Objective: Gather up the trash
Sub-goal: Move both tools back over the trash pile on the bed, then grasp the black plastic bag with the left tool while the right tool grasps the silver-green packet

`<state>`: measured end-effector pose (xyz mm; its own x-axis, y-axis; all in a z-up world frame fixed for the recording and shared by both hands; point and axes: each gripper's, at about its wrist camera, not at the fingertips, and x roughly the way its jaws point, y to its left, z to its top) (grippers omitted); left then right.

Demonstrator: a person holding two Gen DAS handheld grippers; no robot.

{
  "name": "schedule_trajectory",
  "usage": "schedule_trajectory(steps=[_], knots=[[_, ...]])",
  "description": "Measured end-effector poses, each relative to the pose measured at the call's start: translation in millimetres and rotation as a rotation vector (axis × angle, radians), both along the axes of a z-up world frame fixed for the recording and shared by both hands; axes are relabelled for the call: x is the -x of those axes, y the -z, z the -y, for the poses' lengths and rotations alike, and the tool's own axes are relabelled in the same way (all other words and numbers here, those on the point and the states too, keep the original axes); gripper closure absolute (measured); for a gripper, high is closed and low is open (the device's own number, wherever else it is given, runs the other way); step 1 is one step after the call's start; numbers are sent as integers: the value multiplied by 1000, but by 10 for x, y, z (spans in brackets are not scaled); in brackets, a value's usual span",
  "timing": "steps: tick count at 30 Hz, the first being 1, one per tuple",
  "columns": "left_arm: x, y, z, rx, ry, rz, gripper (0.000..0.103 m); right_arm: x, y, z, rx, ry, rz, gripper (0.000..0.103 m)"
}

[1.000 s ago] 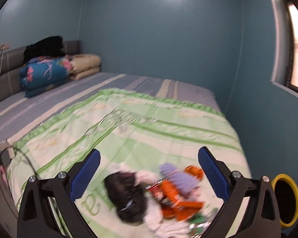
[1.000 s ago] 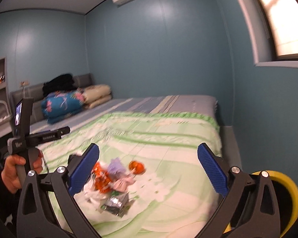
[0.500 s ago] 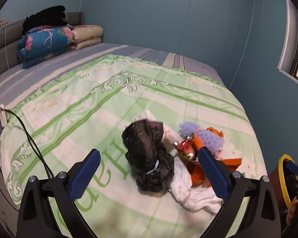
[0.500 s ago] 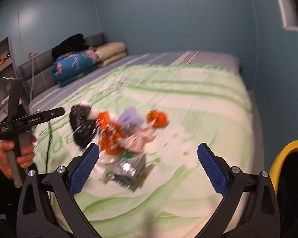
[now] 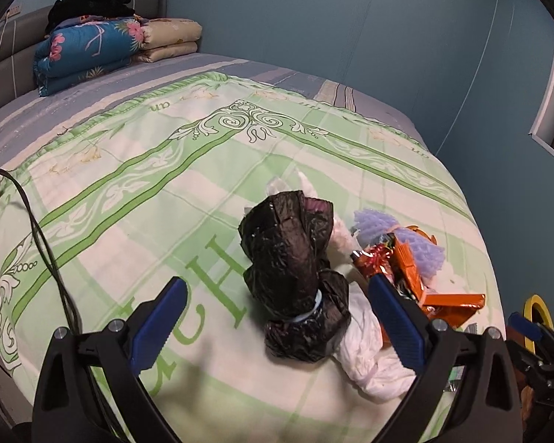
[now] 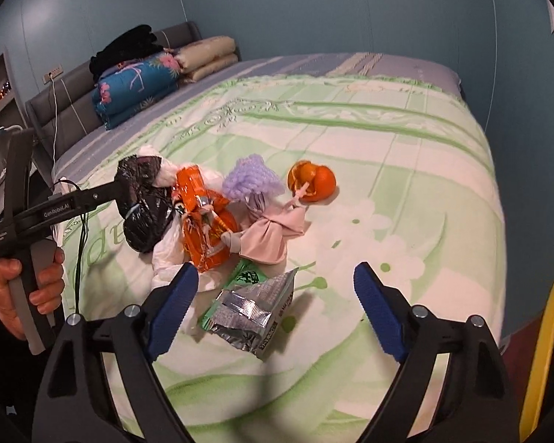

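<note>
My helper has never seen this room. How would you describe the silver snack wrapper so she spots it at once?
On the green-and-white quilt, find the trash heap near the foot of the bed. The silver snack wrapper lies flat at the heap's near edge. It alone is shiny crinkled foil with green print; its neighbours are orange, black, white or pink.

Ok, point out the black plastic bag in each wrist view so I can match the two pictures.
Left wrist: the black plastic bag lies centre frame on the bed, between the open left tool's blue fingers.
Right wrist: the same bag sits left of centre, at the left end of the trash pile, partly behind the left tool's arm.
Shared landmark: the folded blue floral quilt by the headboard.
</note>
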<state>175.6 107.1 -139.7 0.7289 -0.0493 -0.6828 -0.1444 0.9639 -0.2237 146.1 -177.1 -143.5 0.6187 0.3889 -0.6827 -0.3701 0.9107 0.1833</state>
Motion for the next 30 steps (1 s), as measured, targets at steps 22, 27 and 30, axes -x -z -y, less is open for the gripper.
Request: schedule_trajectory(steps=[22,27,30], knots=[[-254,315,-153,85,-2,-65,64,-107,296,-233,36,-81,-113,60],[-160,240,-141,78,6,-53,68,-85,320,-248,25,-96,-129,67],[-94,185,-159,70,2,-53,68,-92,322,-219,6,-99,-137,71]])
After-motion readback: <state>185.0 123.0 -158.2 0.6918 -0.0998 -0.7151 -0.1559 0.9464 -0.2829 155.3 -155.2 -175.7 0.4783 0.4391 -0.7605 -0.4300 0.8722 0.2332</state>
